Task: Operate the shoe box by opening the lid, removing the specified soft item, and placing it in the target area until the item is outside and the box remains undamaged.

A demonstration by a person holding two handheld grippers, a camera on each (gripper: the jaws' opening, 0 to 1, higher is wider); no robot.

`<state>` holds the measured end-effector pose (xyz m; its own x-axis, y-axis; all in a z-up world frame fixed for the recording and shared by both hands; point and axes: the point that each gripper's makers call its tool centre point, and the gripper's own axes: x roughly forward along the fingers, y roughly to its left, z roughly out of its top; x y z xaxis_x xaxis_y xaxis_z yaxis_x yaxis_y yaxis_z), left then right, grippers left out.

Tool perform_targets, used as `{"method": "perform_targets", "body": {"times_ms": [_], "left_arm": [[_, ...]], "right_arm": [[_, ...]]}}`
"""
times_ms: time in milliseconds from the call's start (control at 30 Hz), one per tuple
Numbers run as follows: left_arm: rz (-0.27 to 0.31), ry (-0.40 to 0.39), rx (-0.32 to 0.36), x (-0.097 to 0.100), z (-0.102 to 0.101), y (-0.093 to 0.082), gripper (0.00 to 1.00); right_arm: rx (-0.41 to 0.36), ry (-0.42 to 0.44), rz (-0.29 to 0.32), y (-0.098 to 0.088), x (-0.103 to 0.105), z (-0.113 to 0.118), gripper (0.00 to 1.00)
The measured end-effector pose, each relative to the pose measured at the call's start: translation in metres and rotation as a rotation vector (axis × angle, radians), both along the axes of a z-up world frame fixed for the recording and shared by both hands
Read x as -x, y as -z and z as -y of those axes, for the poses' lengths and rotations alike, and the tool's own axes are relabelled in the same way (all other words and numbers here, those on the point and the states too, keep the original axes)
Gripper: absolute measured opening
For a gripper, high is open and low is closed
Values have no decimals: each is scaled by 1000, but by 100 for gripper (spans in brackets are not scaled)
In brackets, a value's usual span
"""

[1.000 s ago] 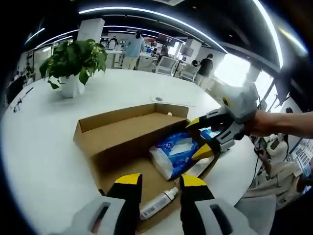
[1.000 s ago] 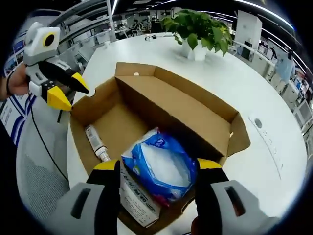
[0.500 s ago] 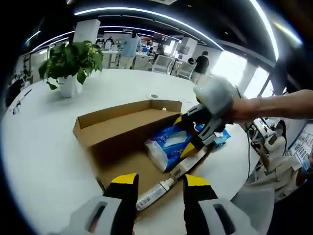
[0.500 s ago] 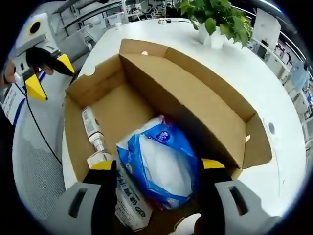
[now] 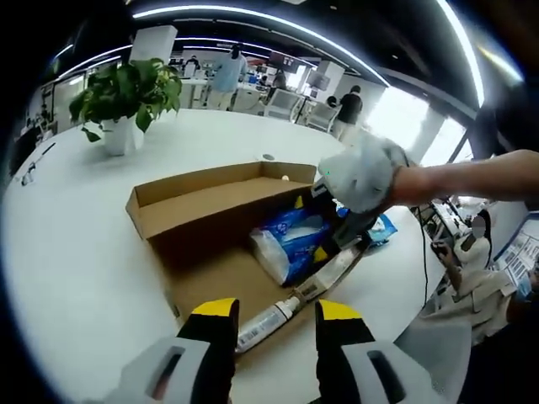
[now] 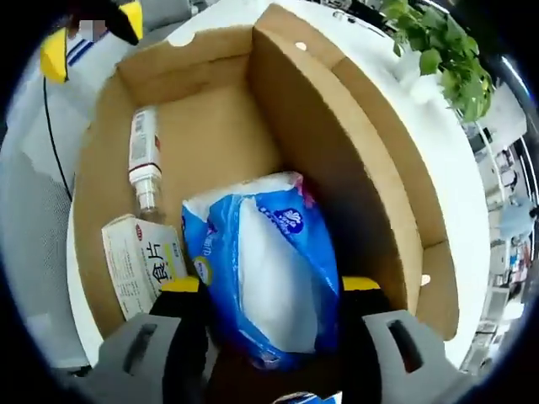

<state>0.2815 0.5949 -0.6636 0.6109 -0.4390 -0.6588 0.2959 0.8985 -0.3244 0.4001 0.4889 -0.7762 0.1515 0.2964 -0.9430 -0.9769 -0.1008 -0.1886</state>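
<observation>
Legible text is scarce. In the right gripper view, large dark characters are printed on the yellow-and-white carton at lower left of the frame; one is read as "食", the rest cannot be resolved. A round blue-and-white logo is noted on the blue tissue pack near frame centre, its lettering too small to read. The label on the white bottle at upper left is blurred. In the left gripper view, no text is readable.

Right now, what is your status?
Right gripper open, astride tissue pack in box. Left gripper open, clear. Bottle, carton beside pack.
</observation>
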Motion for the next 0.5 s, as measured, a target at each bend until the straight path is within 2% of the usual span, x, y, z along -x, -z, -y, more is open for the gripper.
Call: {"method": "perform_targets", "body": {"times_ms": [133,200,367,467,500], "left_arm": [[-5,6,5,-1,3,1,36],[-8,10,7,0,3,2,36],[-16,4,14,2,1,3,36],[-26,3,20,6,-1,4,35],[-27,2,18,6,-2,5,35]], "right_arm": [[29,-51,-15,6,8,-3,55],[38,-40,-25,11,7,-4,56],[29,-35,-60,12,6,-2,55],[11,-19,-67,12,7,-3,50],[6,-8,-69,11,8,-4,45]]}}
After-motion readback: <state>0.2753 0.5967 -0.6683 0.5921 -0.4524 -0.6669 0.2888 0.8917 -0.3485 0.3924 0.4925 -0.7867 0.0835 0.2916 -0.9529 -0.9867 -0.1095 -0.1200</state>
